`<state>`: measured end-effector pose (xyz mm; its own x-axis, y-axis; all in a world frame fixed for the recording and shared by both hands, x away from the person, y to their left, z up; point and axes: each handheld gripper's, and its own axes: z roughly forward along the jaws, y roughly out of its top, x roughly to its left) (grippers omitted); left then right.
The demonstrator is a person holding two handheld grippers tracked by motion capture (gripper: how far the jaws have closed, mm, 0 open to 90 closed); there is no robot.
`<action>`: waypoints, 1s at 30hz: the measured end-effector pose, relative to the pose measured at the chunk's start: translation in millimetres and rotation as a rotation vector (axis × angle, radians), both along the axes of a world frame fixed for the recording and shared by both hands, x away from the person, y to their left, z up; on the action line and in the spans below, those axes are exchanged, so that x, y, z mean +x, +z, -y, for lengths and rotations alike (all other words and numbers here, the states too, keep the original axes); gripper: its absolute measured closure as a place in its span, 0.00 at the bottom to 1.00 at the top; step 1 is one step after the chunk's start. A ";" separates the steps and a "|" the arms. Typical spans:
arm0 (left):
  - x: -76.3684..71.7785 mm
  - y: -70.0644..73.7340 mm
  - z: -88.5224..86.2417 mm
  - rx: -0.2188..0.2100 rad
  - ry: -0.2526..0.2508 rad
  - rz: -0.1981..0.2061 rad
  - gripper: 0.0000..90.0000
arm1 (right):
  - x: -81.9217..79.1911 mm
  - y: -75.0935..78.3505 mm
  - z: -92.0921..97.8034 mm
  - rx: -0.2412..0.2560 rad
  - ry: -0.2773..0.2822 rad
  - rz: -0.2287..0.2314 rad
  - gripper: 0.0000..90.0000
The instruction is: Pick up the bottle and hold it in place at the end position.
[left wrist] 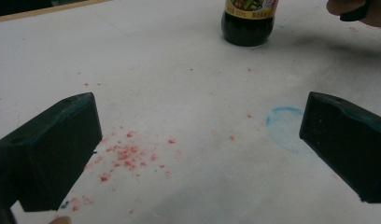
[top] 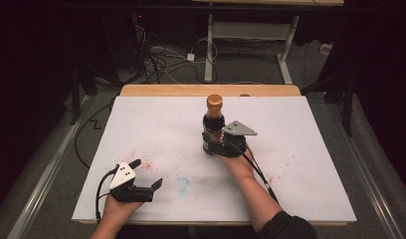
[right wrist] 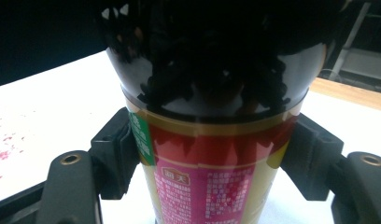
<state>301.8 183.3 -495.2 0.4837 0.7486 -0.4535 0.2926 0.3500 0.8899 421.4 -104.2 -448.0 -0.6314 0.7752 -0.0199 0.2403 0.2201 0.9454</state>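
A wide white worktop point(top: 156, 119) with a pale wooden far edge carries scattered red specks and a faint blue ring stain point(left wrist: 284, 126). Near its middle stands a tall dark glass sauce bottle point(top: 213, 124) with a brown-orange cap and a red, pink and green label, upright, its long axis vertical.

The right gripper point(top: 214, 142) meets the bottle low on its body. In the right gripper view the bottle point(right wrist: 212, 140) stands squarely between the two black jaws, one pad at each side of the labelled part. They look pressed against it, so I judge them clamped on the bottle. The bottle's base appears to rest on the worktop.

The left gripper point(top: 146, 174) sits well apart, near the front edge. Its jaws stand wide apart with nothing between them. From these jaws the bottle point(left wrist: 248, 21) lies ahead and slightly right, well beyond the tips. The right hand point(top: 236, 159) is plainly the nearer one.
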 end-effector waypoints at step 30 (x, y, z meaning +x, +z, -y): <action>53.2 22.7 54.4 -0.024 -0.092 -0.051 0.00 | -33.5 18.6 61.1 0.021 0.009 -0.014 0.59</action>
